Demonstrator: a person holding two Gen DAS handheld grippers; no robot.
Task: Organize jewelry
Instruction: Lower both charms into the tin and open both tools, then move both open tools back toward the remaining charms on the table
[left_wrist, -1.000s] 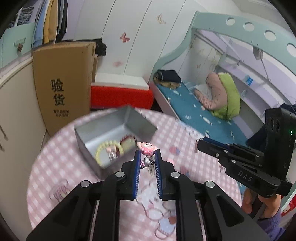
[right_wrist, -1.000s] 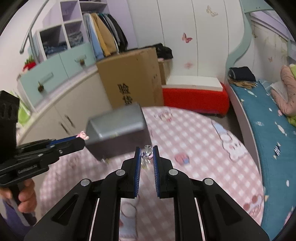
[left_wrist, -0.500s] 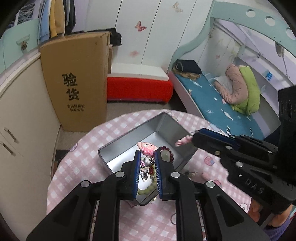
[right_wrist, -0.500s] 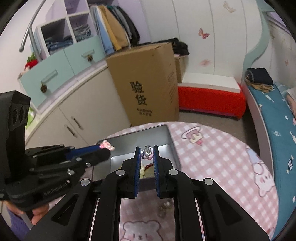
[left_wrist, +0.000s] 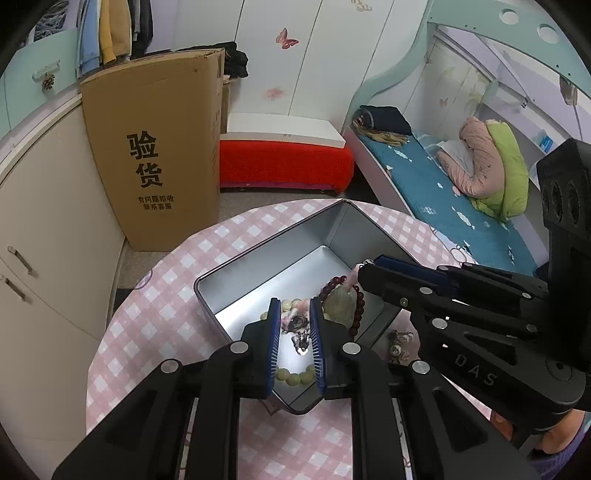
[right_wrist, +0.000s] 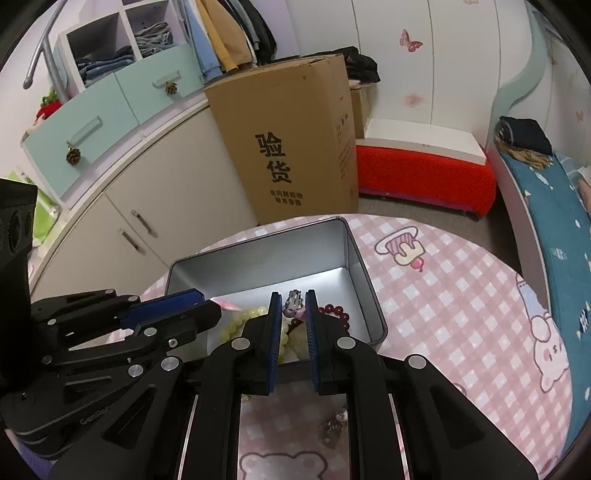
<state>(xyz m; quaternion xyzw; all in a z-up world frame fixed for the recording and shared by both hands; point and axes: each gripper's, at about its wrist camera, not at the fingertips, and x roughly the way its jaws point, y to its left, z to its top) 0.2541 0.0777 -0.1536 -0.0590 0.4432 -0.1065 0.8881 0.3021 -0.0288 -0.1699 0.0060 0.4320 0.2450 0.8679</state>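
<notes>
Hovering over the metal tin (left_wrist: 258, 258), the left gripper (left_wrist: 293, 325) and right gripper (right_wrist: 291, 308) each had jaws clenched on a small charm (left_wrist: 295, 325).

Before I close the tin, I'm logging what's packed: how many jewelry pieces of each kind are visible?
Bead bracelets: 2 (cream bracelet, dark red bracelet, both in the tin)
Green stone: 1 (in the tin)
Small charms: 3 (pink charm in left gripper, clip charm in right gripper, loose charm beside the tin)
Total: 6
</notes>
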